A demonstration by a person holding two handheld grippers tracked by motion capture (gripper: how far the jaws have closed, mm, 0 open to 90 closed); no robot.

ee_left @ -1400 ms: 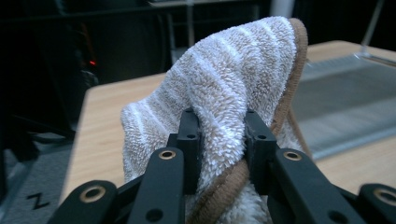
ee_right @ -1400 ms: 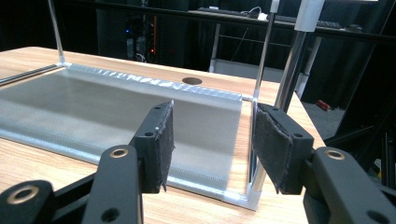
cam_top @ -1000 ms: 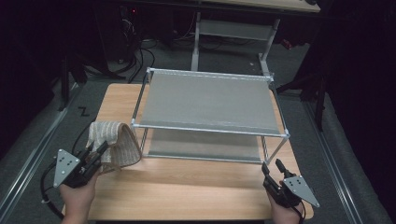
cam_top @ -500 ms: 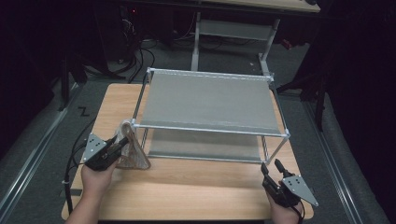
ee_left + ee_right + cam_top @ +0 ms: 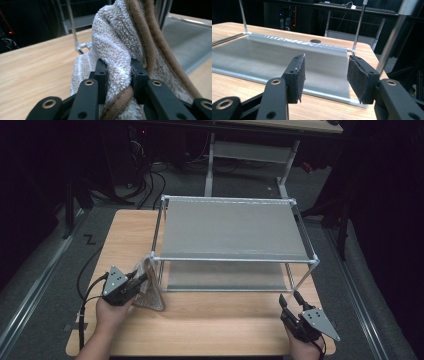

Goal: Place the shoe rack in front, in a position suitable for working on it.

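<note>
Rack post [image 5: 155, 251] just beside gripped towel [image 5: 150, 290]

Light wooden bench [image 5: 215, 320] sitting on grey carpet, and right on it there's a two-tier metal shelf rack [image 5: 232, 227] taking up most of the back half. The front strip of the bench is bare wood.

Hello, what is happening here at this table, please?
A person works at a wooden table with a gripper in each hand. The left gripper is shut on a folded towel and holds it at the front left corner of a metal two-shelf rack, close to the corner post. The right gripper is open with nothing between its fingers, and it rests near the front right corner of the rack. Both shelves look bare.
</note>
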